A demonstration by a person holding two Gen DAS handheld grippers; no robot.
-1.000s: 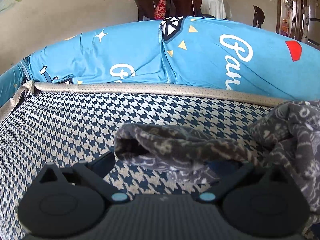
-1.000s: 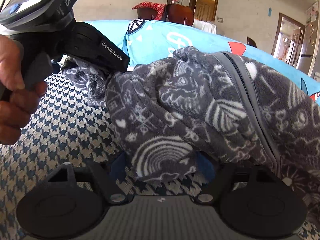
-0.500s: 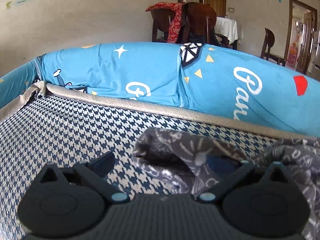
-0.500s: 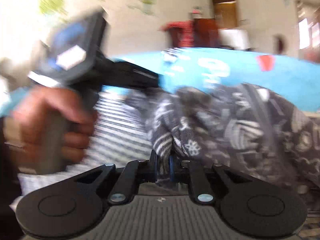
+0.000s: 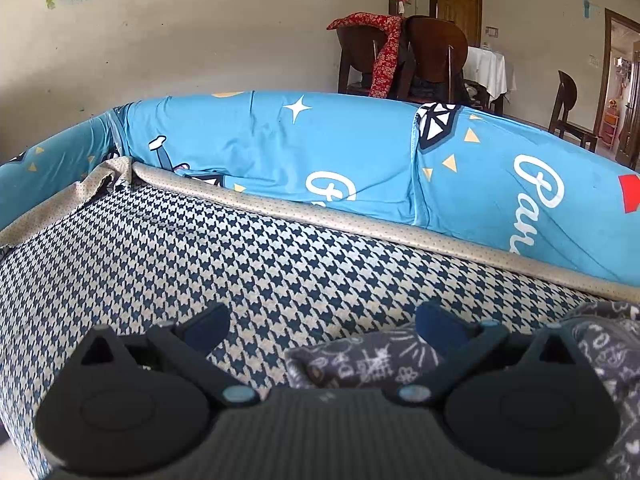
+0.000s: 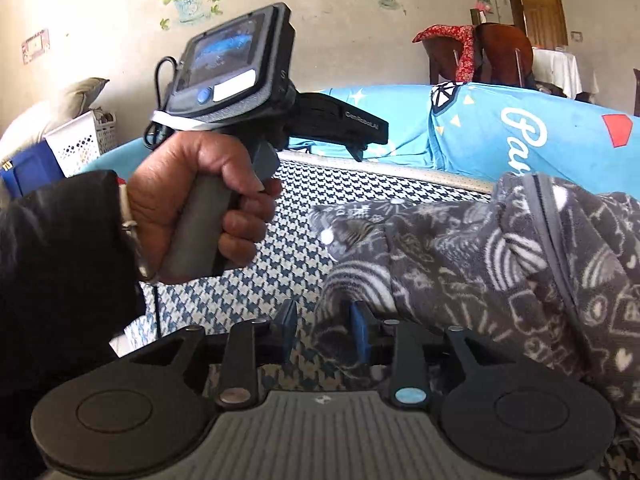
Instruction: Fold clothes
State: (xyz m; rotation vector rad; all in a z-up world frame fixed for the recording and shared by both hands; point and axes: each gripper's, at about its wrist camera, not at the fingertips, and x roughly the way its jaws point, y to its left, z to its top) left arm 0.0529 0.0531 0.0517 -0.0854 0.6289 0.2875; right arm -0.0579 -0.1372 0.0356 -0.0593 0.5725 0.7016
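Both tools are slack now — the left gripper (image 5: 322, 326) spread wide above the houndstooth cushion (image 5: 240, 264), the right gripper (image 6: 324, 334) parted beside a rumpled grey fleece garment (image 6: 480, 256) heaped at the right — soft, floppy stuff, best pinched along the zipper edge.

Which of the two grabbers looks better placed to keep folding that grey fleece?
Probably the right gripper: fleece sits between its fingers. The left gripper is wide open, raised off it.
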